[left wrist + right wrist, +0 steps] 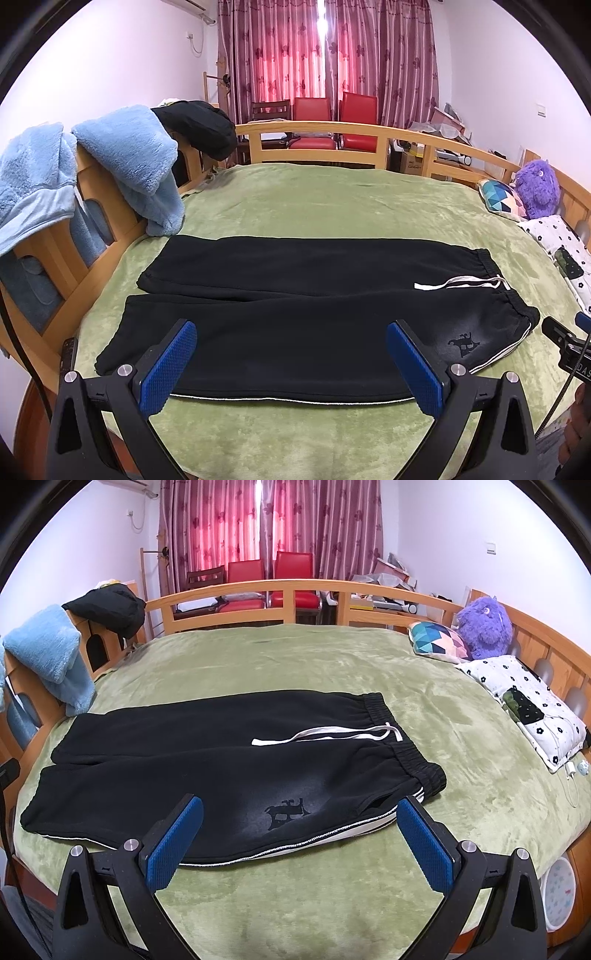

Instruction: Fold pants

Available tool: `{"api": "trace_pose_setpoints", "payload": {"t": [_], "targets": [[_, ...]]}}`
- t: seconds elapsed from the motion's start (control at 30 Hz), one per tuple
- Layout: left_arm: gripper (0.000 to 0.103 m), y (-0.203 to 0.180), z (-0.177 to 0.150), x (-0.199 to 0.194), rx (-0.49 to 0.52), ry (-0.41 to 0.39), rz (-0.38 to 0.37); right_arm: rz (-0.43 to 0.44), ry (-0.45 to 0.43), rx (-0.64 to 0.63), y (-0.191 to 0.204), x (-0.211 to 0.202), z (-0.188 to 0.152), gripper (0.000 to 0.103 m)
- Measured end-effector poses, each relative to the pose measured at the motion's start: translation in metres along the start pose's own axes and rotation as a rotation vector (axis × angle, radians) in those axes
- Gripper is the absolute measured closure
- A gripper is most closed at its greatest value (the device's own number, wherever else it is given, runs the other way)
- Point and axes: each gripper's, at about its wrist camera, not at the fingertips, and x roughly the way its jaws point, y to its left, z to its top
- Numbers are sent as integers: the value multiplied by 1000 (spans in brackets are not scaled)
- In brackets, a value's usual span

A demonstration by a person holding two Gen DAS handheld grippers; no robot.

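My left gripper (291, 363) sits closest to the lens, its blue pads spread wide and holding nothing, poised over the near leg of the pants (314, 314). My right gripper (300, 840) is likewise spread and empty, hovering above the hip area near the small printed logo (286, 811). The black pants lie flat and unfolded on the green blanket (332, 897), both legs side by side, ankle cuffs to my left and the waistband (402, 734) to my right, with the white drawstring (325, 734) trailing across the fabric. Along the near edge runs a white side stripe (291, 400). A light blue fleece (129, 158) hangs over the wooden bed frame (332, 129) on the left; a purple plush toy (484, 626) and patterned pillows (439, 642) rest at the right.
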Motion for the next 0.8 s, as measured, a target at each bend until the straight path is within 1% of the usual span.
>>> {"api": "trace_pose_setpoints", "payload": {"t": [0.8], "targets": [[0,4,0,-1,-8,-4,2,2,-3,-1,3,-2,0,0]]}}
